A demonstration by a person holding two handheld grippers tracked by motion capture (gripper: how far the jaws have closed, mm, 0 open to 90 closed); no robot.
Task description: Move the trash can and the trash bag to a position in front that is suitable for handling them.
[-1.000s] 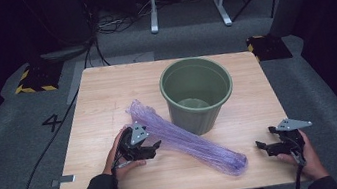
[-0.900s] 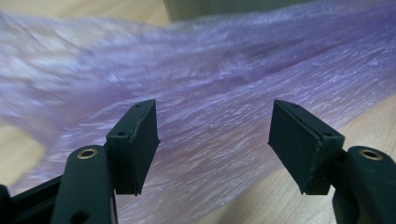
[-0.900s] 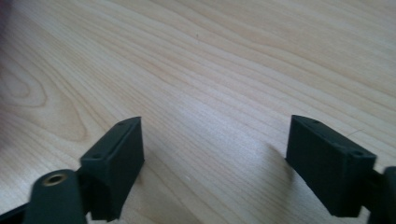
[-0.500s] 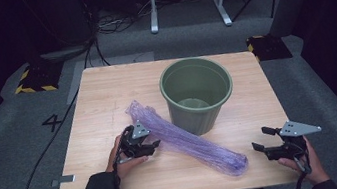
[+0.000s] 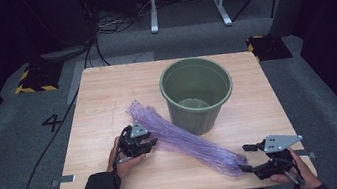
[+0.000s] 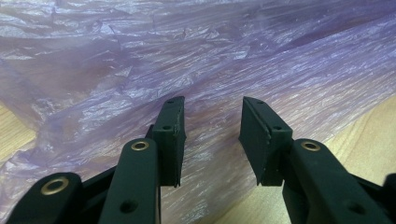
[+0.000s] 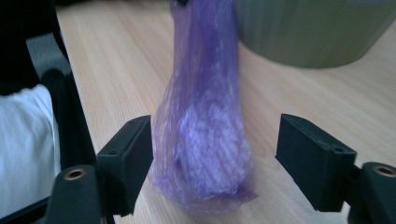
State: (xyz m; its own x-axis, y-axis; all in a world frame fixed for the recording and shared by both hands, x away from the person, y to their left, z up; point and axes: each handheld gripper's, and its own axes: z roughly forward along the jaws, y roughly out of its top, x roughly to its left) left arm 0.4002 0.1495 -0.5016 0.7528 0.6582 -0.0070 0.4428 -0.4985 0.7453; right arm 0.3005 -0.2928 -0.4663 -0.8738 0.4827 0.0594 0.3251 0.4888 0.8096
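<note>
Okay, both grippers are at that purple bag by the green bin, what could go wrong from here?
1. The left gripper has been closing over the purple bag, but a gap remains between its jaws; thin, crinkled film may slip out or tear.
2. The right gripper, also closing, has wide jaws around the bag's bunched end, one pad touching; it could push the end away instead of catching it.
3. The bag lies against the green bin, so lifting might nudge it.

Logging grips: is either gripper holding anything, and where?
Nothing yet. The left gripper straddles the bag near its upper end, the right gripper its lower tip, jaws closing, pads apart.
</note>
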